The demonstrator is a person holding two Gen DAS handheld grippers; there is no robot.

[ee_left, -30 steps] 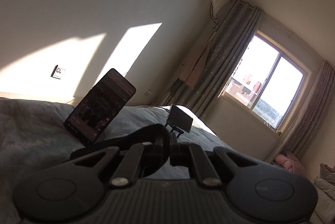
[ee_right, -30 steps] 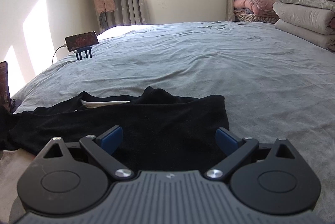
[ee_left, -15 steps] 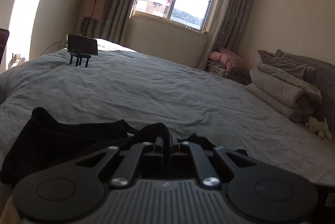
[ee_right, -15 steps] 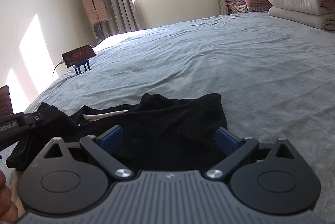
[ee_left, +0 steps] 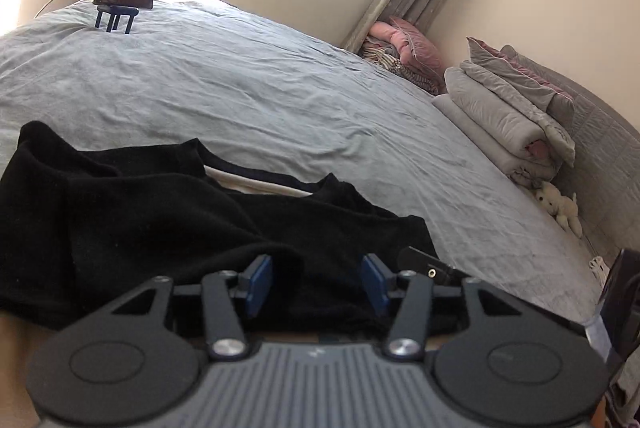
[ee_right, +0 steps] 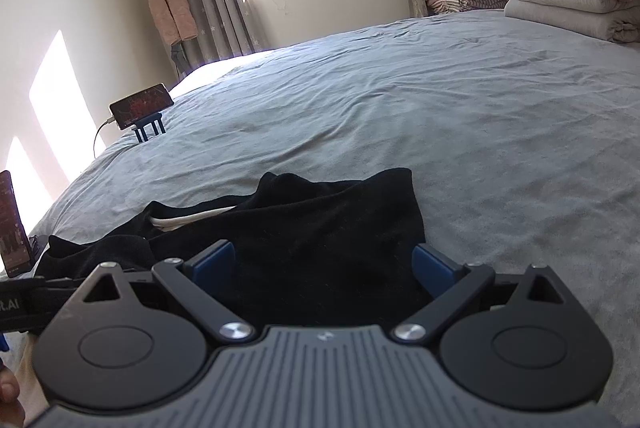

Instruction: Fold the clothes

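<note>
1. A soft black cloth garment (ee_left: 160, 220) lies bunched and partly doubled over on the wide grey-blue bed cover (ee_left: 280, 99). It sits at the near edge of the bed cover, close to both tools.
2. A thin white strip (ee_right: 192, 219) peeks out from between the black layers, near the far side of the garment. It looks like an inside part, so the layers are not lined up neatly.
3. The left gripper (ee_left: 316, 282) hangs low over the near edge of the garment. Its blue pads stand partly apart and hold nothing, though some cloth bulges up between them.
4. The right gripper (ee_right: 324, 264) is also low over the near edge of the garment, toward its right end. Its blue pads stand wide apart and hold nothing.
5. I think both tools are low and open so they can each pinch an edge, or because they just let go. One look cannot tell which.
6. A dark phone on a small blue stand (ee_right: 142, 105) sits far beyond the garment, near the window, well out of the way.
7. A pile of folded grey quilts (ee_left: 508, 115) rests far to the right of the garment.
</note>
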